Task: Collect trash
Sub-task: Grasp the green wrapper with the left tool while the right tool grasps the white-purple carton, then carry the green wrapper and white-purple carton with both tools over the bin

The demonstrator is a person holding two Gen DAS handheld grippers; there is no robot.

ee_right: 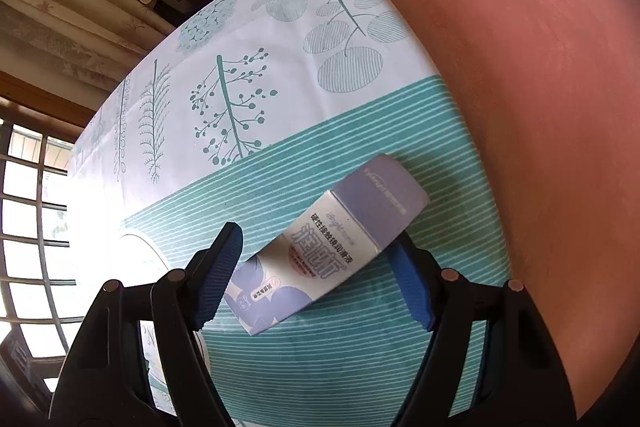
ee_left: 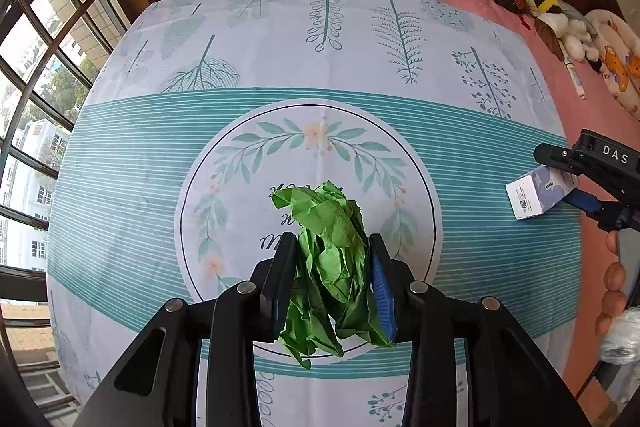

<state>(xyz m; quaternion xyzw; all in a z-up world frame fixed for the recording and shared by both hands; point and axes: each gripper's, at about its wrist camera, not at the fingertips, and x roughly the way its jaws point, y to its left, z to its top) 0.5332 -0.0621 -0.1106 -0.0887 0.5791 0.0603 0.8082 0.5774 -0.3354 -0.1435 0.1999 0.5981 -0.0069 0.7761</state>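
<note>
Green paper sits clenched in our left tool, while our right tool straddles the box, released.

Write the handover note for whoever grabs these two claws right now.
Left claw: shut on the crumpled green paper, held over the middle of the patterned tablecloth.
Right claw: open, its fingers on either side of the small white and purple box, not yet closed on it. The box lies flat near the table's right edge, beside the pink bedspread.
Done: green paper picked up.
Left: close on the box, lift it, then drop both pieces in the trash. No bin shows in either view, so find it first.
</note>
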